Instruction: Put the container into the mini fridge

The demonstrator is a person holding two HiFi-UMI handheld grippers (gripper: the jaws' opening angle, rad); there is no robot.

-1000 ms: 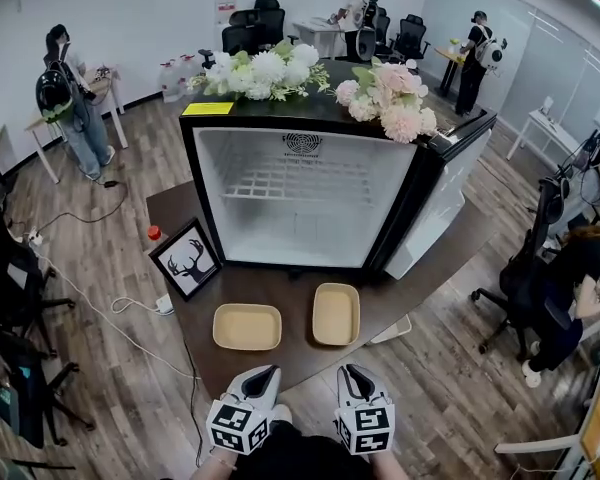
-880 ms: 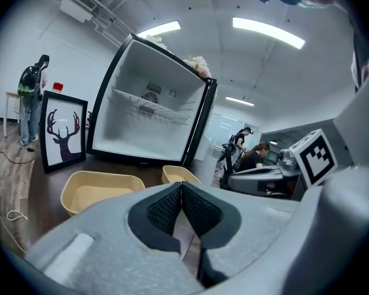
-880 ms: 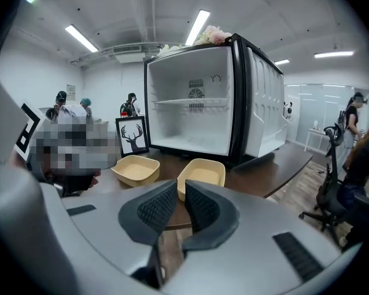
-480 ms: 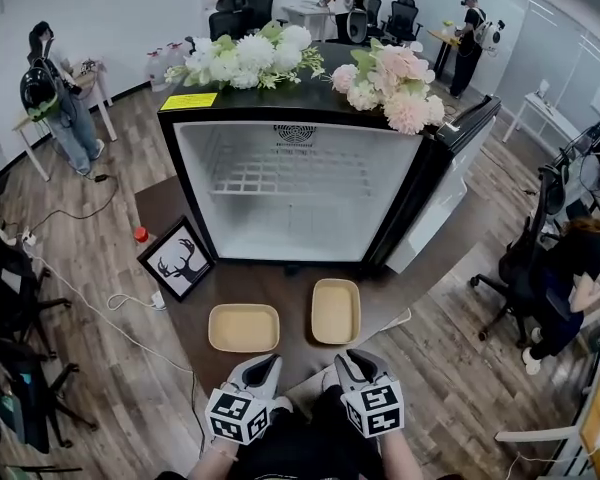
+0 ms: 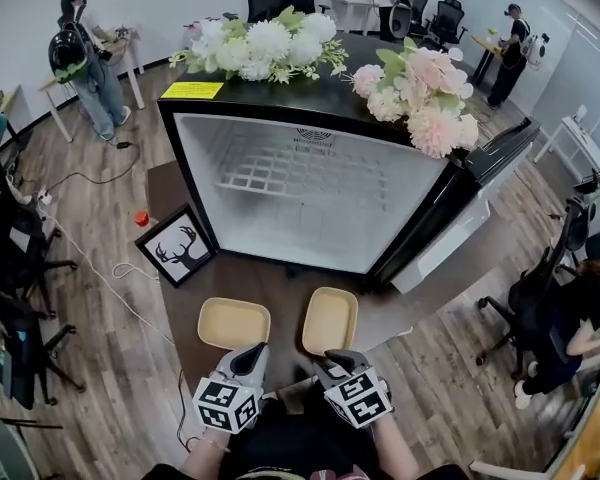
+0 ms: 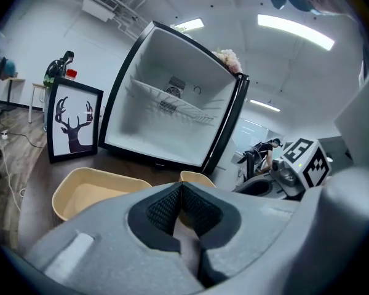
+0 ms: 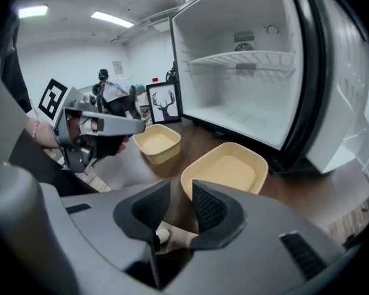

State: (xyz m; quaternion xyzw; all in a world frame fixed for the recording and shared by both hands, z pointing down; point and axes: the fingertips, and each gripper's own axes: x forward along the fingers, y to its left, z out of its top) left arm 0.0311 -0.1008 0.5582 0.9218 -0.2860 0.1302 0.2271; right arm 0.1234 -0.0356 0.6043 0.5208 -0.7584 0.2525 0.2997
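Note:
Two shallow beige containers lie on the dark table in front of the open mini fridge (image 5: pixel 310 193): a left one (image 5: pixel 234 323) and a right one (image 5: pixel 329 320). My left gripper (image 5: pixel 253 355) hovers just short of the left container (image 6: pixel 92 192), its pads touching, nothing held. My right gripper (image 5: pixel 333 361) points down at the near rim of the right container (image 7: pixel 227 168). Its jaws have just been opening, and my right gripper (image 7: pixel 181 195) shows a clear gap with nothing in it. The fridge interior (image 7: pixel 246 85) holds one wire shelf and is bare.
A framed deer picture (image 5: pixel 183 248) leans left of the fridge, with a red-capped bottle (image 5: pixel 140 218) behind it. Flower bunches (image 5: pixel 420 93) lie on the fridge top. The fridge door (image 5: pixel 470 208) swings out to the right. People and office chairs stand around the room.
Both grippers have moved forward and now sit close to the near rims of the containers. The right gripper has tipped further down. The containers have not moved.

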